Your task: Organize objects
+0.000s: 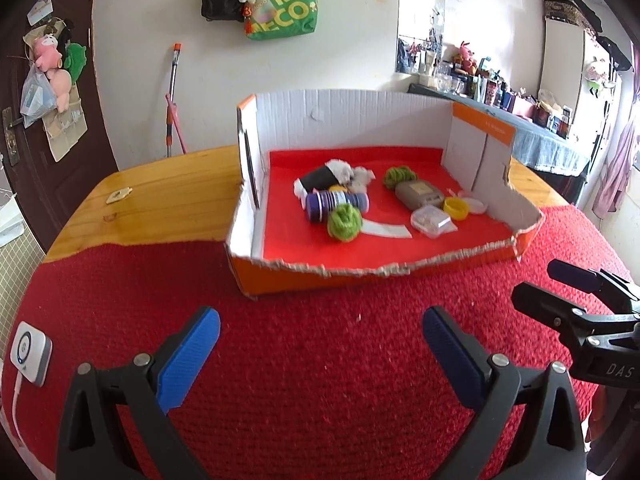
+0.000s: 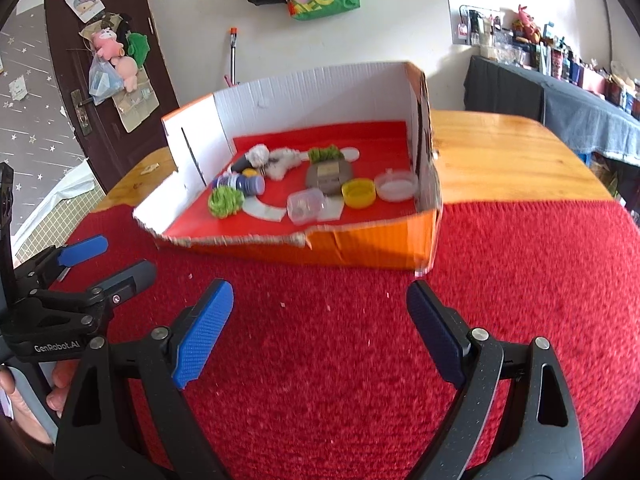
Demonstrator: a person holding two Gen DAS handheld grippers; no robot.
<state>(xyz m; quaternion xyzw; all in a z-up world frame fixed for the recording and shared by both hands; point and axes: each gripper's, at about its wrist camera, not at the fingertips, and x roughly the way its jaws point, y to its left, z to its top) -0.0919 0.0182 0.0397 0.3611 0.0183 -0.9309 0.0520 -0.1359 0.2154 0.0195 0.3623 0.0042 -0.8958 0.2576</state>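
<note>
An orange cardboard box (image 1: 400, 270) with a torn front wall and a red floor stands on the red mat; it also shows in the right wrist view (image 2: 360, 246). Inside lie a green yarn ball (image 1: 344, 223) (image 2: 225, 201), a purple spool (image 1: 336, 205) (image 2: 240, 182), a second green yarn clump (image 1: 398, 175), a grey case (image 1: 418, 195) (image 2: 329, 176), a yellow cap (image 1: 456, 208) (image 2: 359, 193), a clear plastic box (image 1: 432, 221) (image 2: 306, 207) and a white lid (image 2: 396, 186). My left gripper (image 1: 320, 330) and right gripper (image 2: 320, 308) are open and empty, hovering over the mat in front of the box.
A red woven mat (image 1: 300, 380) covers the near part of a wooden table (image 1: 168, 200). A white device with a cable (image 1: 30, 354) lies at the mat's left edge. A small tag (image 1: 119, 195) lies on the wood. A door, a wall and a cluttered shelf stand behind.
</note>
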